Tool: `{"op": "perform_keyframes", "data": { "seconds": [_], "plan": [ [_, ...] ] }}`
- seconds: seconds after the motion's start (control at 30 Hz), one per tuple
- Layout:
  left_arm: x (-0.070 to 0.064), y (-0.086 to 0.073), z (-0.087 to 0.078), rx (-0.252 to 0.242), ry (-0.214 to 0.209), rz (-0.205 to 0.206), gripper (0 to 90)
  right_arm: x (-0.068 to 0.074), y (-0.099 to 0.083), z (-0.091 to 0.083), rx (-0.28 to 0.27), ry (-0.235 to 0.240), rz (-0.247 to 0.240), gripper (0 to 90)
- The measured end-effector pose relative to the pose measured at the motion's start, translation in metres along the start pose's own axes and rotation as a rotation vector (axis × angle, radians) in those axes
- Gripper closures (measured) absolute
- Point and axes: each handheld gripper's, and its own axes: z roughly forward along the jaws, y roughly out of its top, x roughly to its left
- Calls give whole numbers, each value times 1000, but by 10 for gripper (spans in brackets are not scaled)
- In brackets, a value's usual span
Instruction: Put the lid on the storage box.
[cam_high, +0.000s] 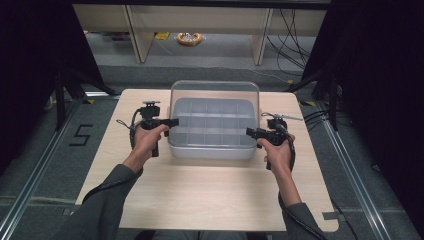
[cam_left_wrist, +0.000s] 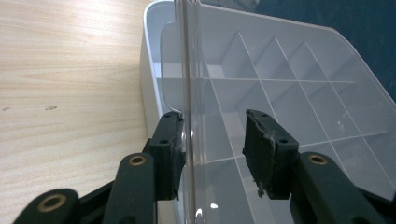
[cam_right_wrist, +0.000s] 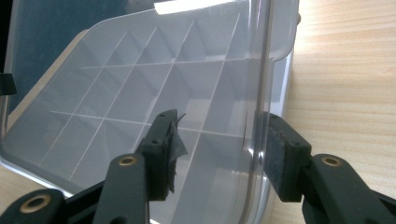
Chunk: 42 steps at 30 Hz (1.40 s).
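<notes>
Lid (cam_left_wrist: 299, 79) edges between both jaws

Both forearms reach forward, left gripper (cam_high: 169, 121) and right gripper (cam_high: 250, 132) pointing inward, jaws parted

Person's sleeves (cam_high: 102, 202): grey-green, reaching to the wrists. Left gripper (cam_left_wrist: 212, 140) and right gripper (cam_right_wrist: 219, 149): matte black, two-jawed, with brass-coloured rivets at the linkage joints and small screws in the fingers (cam_left_wrist: 264, 144). The pads are dark, worn and frayed at their edges. A black cable (cam_high: 292, 215) trails from each gripper along the forearm.
</notes>
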Motion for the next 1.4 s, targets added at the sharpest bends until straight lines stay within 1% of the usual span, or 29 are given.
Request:
{"op": "perform_keyframes", "data": {
  "seconds": [0.03,0.1,0.13,0.17,0.2,0.23,0.27,0.3,0.33,0.37,0.43,0.47,0.6,0.67,0.7,0.73,0.83,0.9,1.0,1.03,1.1,1.17,1.2,1.23,1.27,1.3,1.33,1.37,1.4],
  "plan": [
    [-1,0,1,-1,3,-1,562,1,0,0,3,3,5,510],
    [-1,-1,2,1,6,8,552,0,0,1,-1,-7,-5,505],
    [-1,-1,2,4,5,9,550,-1,0,1,1,9,0,503],
    [-1,-1,3,5,8,-2,550,1,-1,3,-5,-1,9,500],
    [-1,-1,4,4,8,-3,547,1,0,3,2,-7,11,494],
    [-1,-1,4,11,11,7,543,3,-1,3,-1,7,34,489],
    [0,-1,4,16,12,19,538,2,-1,4,8,-2,23,480],
    [-1,-2,5,17,16,16,535,2,-1,3,13,-15,14,476],
    [-1,-2,6,16,19,18,531,0,-1,5,11,-5,11,472],
    [-1,-2,7,19,21,17,529,-2,-2,8,-3,-12,-14,471],
    [0,-3,8,20,22,18,527,-2,-2,8,5,-19,1,469],
    [0,-3,9,20,23,16,527,-1,-3,8,7,-7,16,468],
    [2,-5,10,17,22,22,526,-2,-3,9,-4,-9,-2,466],
    [1,-5,10,18,22,17,526,-1,-4,9,-1,-36,-16,467],
    [1,-6,10,20,26,25,527,-2,-4,9,-8,-44,-42,484],
    [1,-7,11,25,22,24,521,0,-3,8,5,-76,-73,478],
    [2,-8,12,25,17,28,513,3,-4,8,7,-73,-32,479],
    [1,-8,12,22,22,28,513,2,-4,7,15,-71,-36,479],
    [2,-8,12,22,15,33,511,3,-4,7,15,-72,-29,480],
    [2,-8,12,18,17,32,511,1,-4,8,2,-67,-48,480],
    [2,-8,11,20,18,30,511,1,-5,8,0,-75,-50,480],
    [1,-8,11,25,21,33,509,1,-5,8,-6,-68,-47,480],
    [0,-8,11,30,26,32,505,2,-4,8,4,-74,-42,478],
    [0,-8,11,35,23,18,504,2,-4,7,13,-74,-46,478],
    [0,-7,10,40,20,14,502,2,-4,8,9,-72,-40,478],
    [-1,-7,9,39,28,26,504,3,-4,7,10,-72,-29,478],
    [-1,-6,8,35,29,22,502,1,-4,8,-4,-63,-32,479],
    [-1,-5,6,39,23,16,504,3,-4,7,7,-60,-6,479],
    [-1,-4,5,39,28,17,506,3,-4,8,3,-56,-4,479]
  ]
}}
